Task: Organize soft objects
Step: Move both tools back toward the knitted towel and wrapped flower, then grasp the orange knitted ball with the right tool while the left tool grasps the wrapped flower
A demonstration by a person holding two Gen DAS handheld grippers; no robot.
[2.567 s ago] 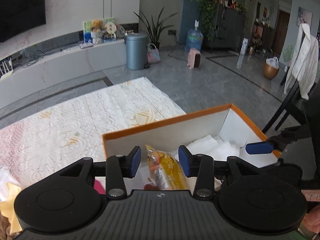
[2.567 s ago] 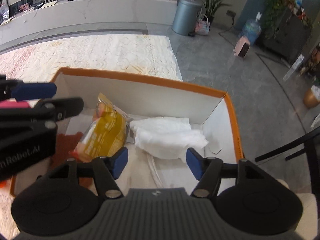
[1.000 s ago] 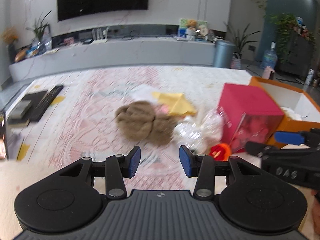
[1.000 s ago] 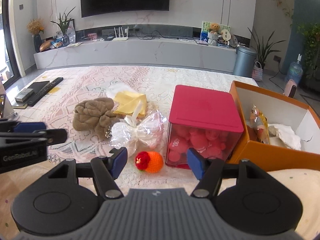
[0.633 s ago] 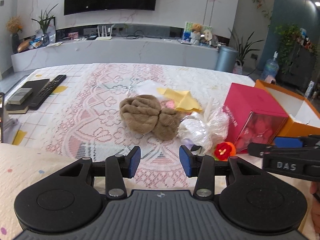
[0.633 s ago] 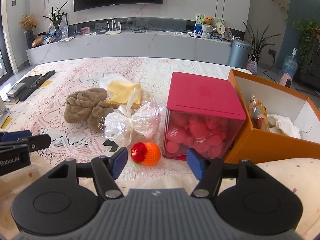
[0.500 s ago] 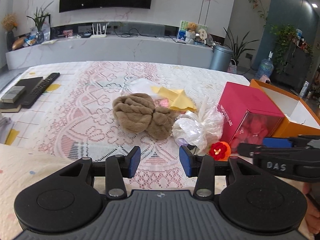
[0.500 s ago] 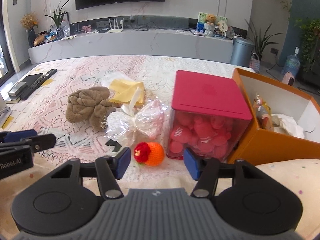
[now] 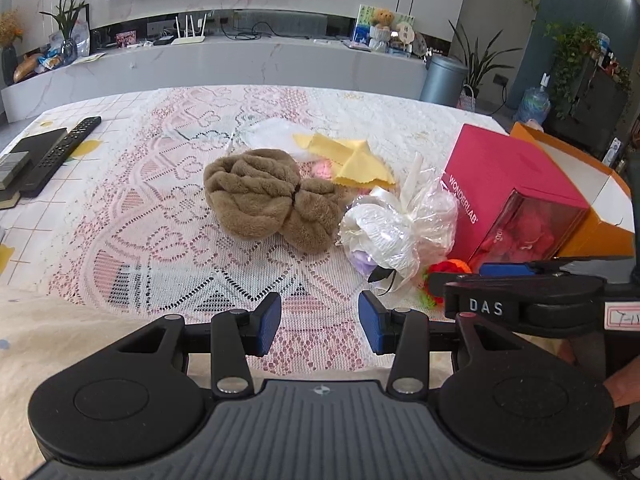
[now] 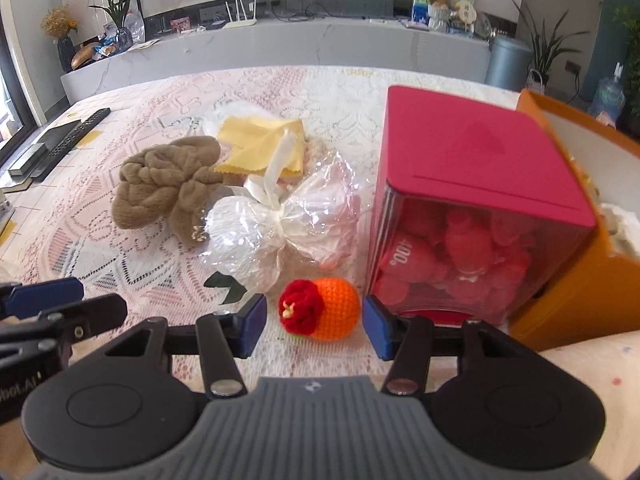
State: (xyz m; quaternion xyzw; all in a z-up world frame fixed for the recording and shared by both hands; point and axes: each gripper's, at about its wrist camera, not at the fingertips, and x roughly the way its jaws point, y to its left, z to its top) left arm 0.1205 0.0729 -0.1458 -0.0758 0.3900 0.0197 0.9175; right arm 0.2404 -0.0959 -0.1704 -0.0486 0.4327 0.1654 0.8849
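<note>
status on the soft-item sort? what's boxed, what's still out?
Done: a white cloth already lies in the orange box. In hand: nothing; right gripper is open, jaws flanking the orange crochet ball; left gripper is open and empty. Left: ball, brown plush, cellophane bundle, yellow cloth.

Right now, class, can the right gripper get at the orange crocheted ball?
Probably yes. The right gripper has its jaws open on either side of the orange crocheted ball, with nothing lying between them.

Bare lace tablecloth [image 9: 168, 248] lies left of brown plush [image 9: 268, 200]; red box [image 10: 476, 208] blocks right.
</note>
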